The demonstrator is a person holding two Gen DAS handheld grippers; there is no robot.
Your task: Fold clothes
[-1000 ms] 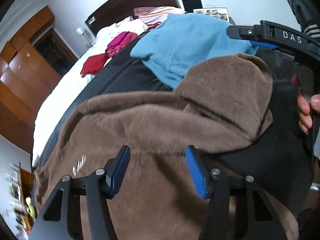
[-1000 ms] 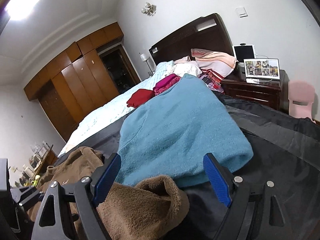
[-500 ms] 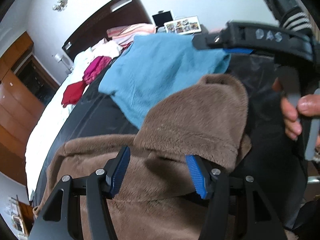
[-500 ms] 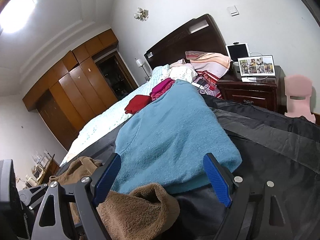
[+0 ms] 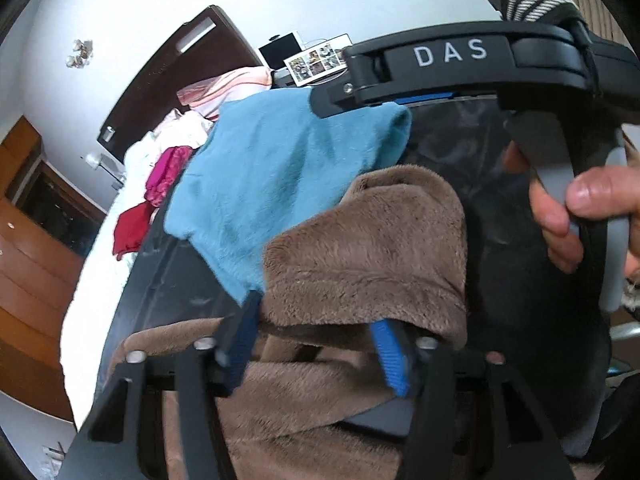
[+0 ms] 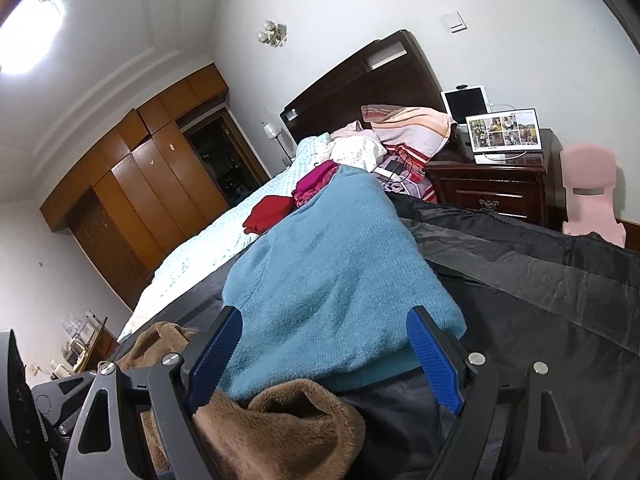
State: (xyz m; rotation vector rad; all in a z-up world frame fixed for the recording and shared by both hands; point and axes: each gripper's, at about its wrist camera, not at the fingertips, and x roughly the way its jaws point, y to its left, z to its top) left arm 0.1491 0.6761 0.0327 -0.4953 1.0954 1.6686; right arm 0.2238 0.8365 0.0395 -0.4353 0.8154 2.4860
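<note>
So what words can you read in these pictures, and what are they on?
"DAS": white letters on the black right gripper, seen from the left wrist view.
The photo frame on the nightstand shows small pictures; any writing there is too small to read.
No other text can be read.

You are working over a bed (image 6: 192, 256) that is wearing a pale patterned sheet, with a dark headboard (image 6: 360, 76) standing at its far end. A black garment (image 6: 540, 280) is lying spread across the near part of the bed. A blue sweater (image 6: 332, 280) and a brown fleece (image 5: 360, 248) are lying on that black garment. Farther up, a red piece (image 6: 268, 218) and a magenta piece (image 6: 314, 182) are sitting on the sheet, and pillows (image 6: 408, 128) are piling against the headboard.
</note>
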